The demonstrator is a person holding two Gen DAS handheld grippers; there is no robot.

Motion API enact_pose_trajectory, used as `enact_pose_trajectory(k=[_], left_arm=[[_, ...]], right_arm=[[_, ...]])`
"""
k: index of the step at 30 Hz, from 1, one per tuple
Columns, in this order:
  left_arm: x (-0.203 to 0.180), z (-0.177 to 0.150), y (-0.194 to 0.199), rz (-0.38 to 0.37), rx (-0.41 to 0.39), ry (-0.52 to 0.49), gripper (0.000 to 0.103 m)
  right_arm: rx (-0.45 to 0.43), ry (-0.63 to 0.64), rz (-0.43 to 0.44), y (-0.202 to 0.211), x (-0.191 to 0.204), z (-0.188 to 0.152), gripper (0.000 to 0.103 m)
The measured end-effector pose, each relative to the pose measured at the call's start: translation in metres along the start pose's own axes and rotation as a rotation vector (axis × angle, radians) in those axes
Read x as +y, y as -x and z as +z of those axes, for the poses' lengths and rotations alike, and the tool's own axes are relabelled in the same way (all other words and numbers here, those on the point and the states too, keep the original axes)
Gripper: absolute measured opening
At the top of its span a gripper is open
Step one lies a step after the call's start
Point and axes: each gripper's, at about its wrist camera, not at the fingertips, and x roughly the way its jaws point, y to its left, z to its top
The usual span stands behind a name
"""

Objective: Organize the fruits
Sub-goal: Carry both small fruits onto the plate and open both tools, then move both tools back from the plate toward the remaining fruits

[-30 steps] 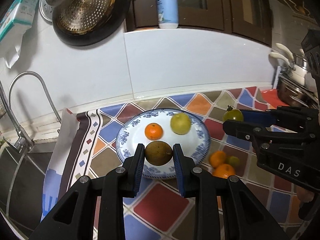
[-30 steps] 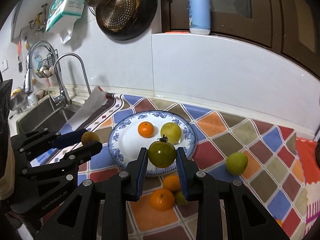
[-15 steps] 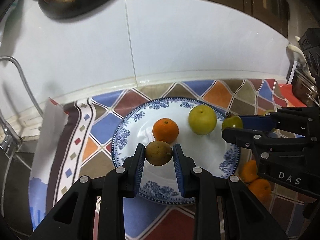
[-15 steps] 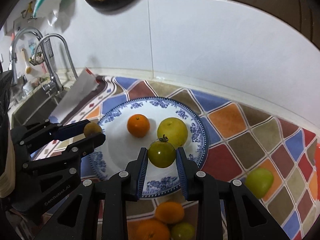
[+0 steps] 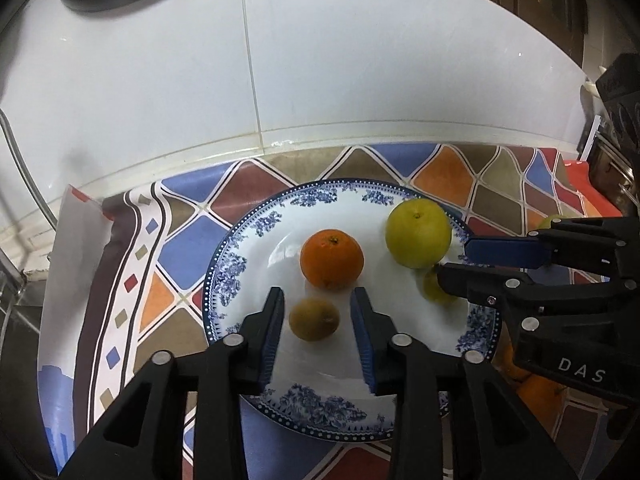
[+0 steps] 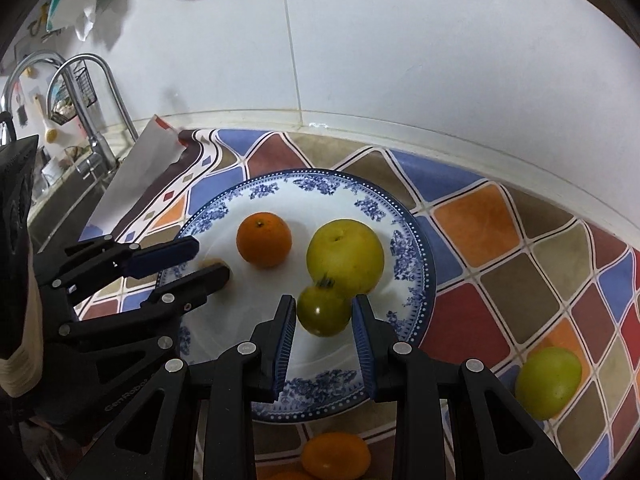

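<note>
Kitchen counter under me, covered with a cloth of coloured diamond patches (image 5: 188,248), and a white tiled wall (image 5: 320,80) behind it. Nearest in the left wrist view, my left gripper (image 5: 317,320) has its fingers spread, with gaps on both sides of a small brownish-green fruit (image 5: 314,319) that sits on the blue-and-white plate (image 5: 228,276). In the right wrist view my right gripper (image 6: 324,320) is likewise parted around a green tomato (image 6: 323,312) with a dark stem; the tomato rests on the plate and touches the yellow-green pear (image 6: 345,257) just behind it. I see a narrow gap at each pad there. Left of the pear, apart from it, sits an orange (image 6: 264,239). Off the plate, at the near edge of the right view, lies a mandarin (image 6: 335,455), and to the right a green fruit (image 6: 548,382) rests on the cloth. Farther left, past the cloth's edge, a curved steel faucet (image 6: 96,92) stands at the sink.
</note>
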Motion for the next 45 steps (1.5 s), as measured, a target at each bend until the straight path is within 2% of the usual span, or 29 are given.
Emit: enact_pose_trajectory(k=[6, 12, 16, 20, 23, 31, 38, 45], left_arm=[[-0.003, 0.000, 0.024, 0.009, -0.039, 0.004, 0.043], [-0.010, -0.003, 0.061, 0.022, -0.090, 0.003, 0.052], [-0.019, -0.008, 0.087, 0.033, -0.125, -0.004, 0.061], [-0.030, -0.013, 0.110, 0.039, -0.152, -0.008, 0.068], [-0.038, -0.019, 0.125, 0.042, -0.165, -0.006, 0.072], [-0.056, -0.038, 0.156, 0.040, -0.192, -0.015, 0.078], [-0.081, -0.051, 0.177, 0.015, -0.232, -0.054, 0.080], [-0.107, -0.059, 0.185, 0.000, -0.253, -0.089, 0.081]], right_arm=[[-0.024, -0.018, -0.002, 0.014, -0.001, -0.001, 0.030], [-0.084, -0.011, -0.029, 0.048, 0.006, -0.010, 0.031], [-0.124, -0.017, -0.045, 0.072, 0.009, -0.017, 0.039], [-0.160, -0.026, -0.057, 0.098, 0.011, -0.027, 0.040], [-0.193, -0.026, -0.081, 0.117, 0.013, -0.036, 0.046], [-0.243, -0.035, -0.135, 0.159, 0.015, -0.065, 0.056], [-0.281, -0.049, -0.178, 0.192, 0.014, -0.093, 0.056], [-0.309, -0.068, -0.258, 0.217, 0.003, -0.118, 0.056]])
